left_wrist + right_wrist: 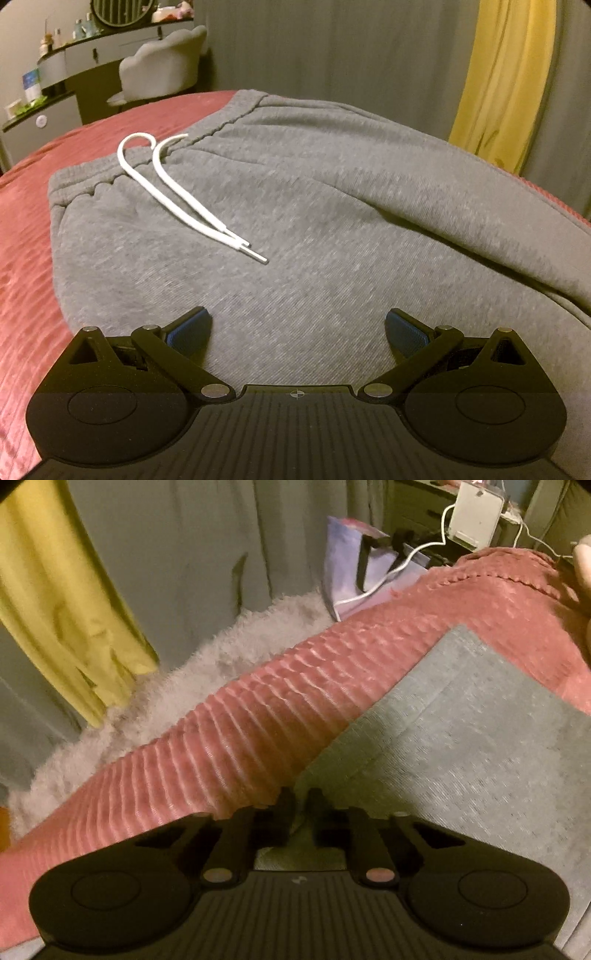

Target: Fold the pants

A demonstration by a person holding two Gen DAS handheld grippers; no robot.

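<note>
Grey sweatpants (295,221) lie spread on a red bedspread (29,240), waistband at the far left, with a white drawstring (177,192) resting on the front. A fold of one leg runs along the right side. My left gripper (298,328) hovers low over the pants near the seat, its blue pads wide apart and nothing between them. In the right wrist view, a flat grey pant leg (461,738) stretches away to the hem. My right gripper (301,805) is shut on the leg's left edge, where the cloth meets the red bedspread (240,731).
The bed's edge drops to a fluffy white rug (221,657). Beyond it hang grey curtains and a yellow one (55,609). A pale bag (354,565) with a white cable stands by the bed. A vanity desk (74,62) and a padded chair (162,70) stand behind the bed.
</note>
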